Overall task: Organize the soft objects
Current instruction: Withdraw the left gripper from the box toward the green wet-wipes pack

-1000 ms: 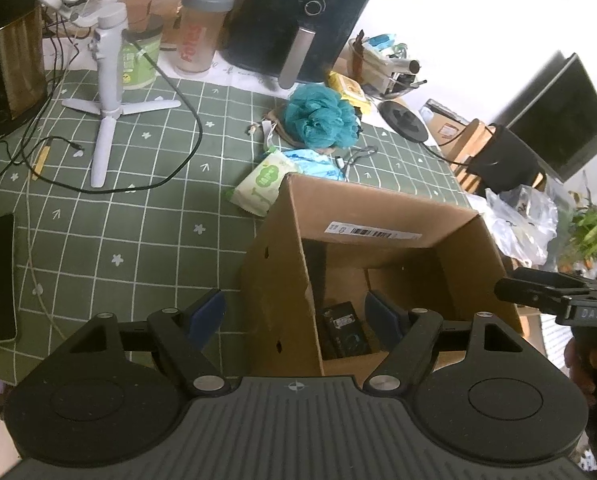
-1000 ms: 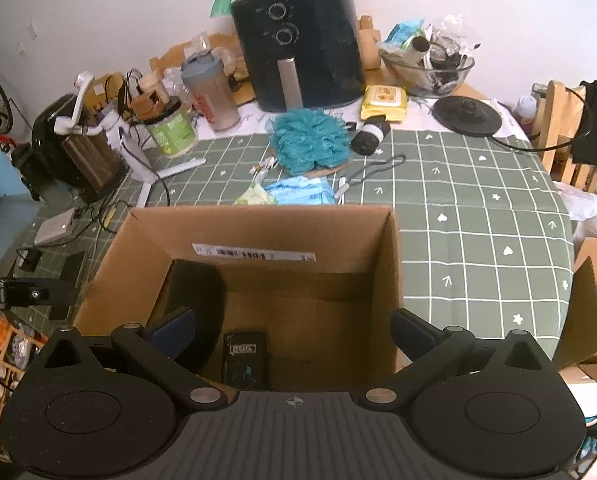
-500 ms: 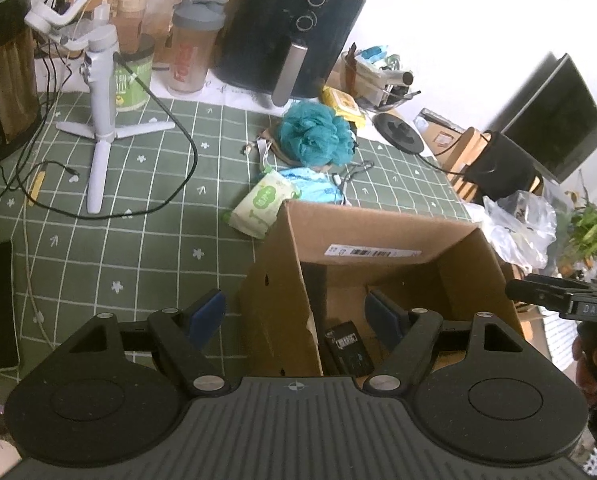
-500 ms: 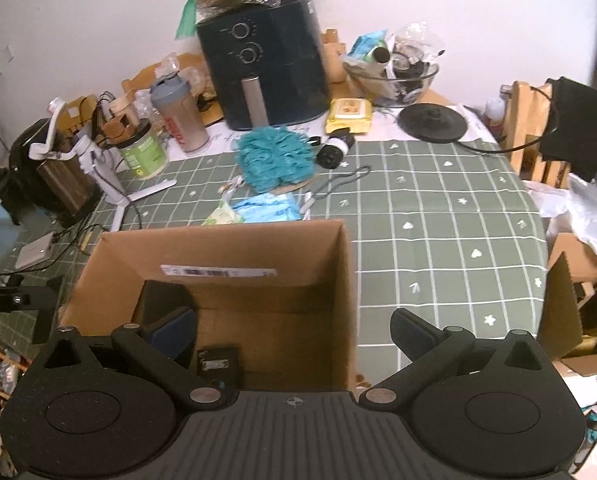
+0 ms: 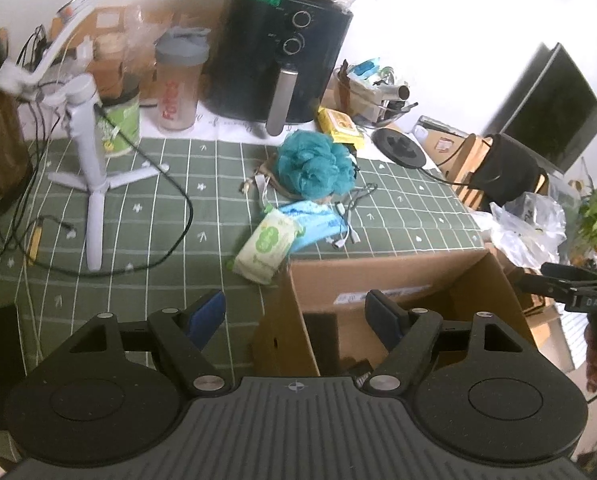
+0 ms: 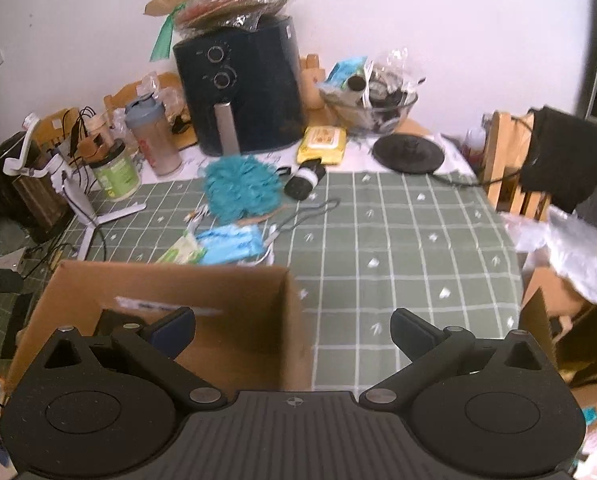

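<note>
Both claws hang above the near edge of the table, fingers spread wide and holding nothing. The left claw [image 5: 296,312] straddles the left wall of the cardboard box [image 5: 382,276]; the right claw [image 6: 292,330] sits over the box's right corner. The teal pouf [image 6: 240,188], blue pack [image 6: 232,244] and green wipes [image 5: 268,246] lie on the checked cloth [image 6: 398,248] beyond the box. The box's inside is mostly hidden by the claws; only dark shapes show.
</note>
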Demonstrator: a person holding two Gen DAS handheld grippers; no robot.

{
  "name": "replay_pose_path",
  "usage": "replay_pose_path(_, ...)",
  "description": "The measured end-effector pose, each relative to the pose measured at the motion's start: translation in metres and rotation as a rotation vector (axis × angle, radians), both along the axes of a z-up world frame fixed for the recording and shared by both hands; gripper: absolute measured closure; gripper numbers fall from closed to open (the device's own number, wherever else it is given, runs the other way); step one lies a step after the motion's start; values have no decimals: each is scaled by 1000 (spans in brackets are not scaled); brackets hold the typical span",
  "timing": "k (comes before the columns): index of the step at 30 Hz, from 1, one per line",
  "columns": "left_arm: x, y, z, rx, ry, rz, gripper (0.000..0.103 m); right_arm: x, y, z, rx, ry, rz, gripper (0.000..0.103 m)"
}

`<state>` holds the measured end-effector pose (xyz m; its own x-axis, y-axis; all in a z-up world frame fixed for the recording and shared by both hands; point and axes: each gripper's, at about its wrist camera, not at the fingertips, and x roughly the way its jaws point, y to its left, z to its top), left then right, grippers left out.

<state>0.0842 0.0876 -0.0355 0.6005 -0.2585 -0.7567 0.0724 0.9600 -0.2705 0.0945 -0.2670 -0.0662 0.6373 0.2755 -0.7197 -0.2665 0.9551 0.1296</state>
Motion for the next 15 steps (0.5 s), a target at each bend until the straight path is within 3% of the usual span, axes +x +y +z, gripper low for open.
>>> replay_pose_path(15,66,-2,-3,65,-34,-85,27,48,-21,-6,-19,11,31,0)
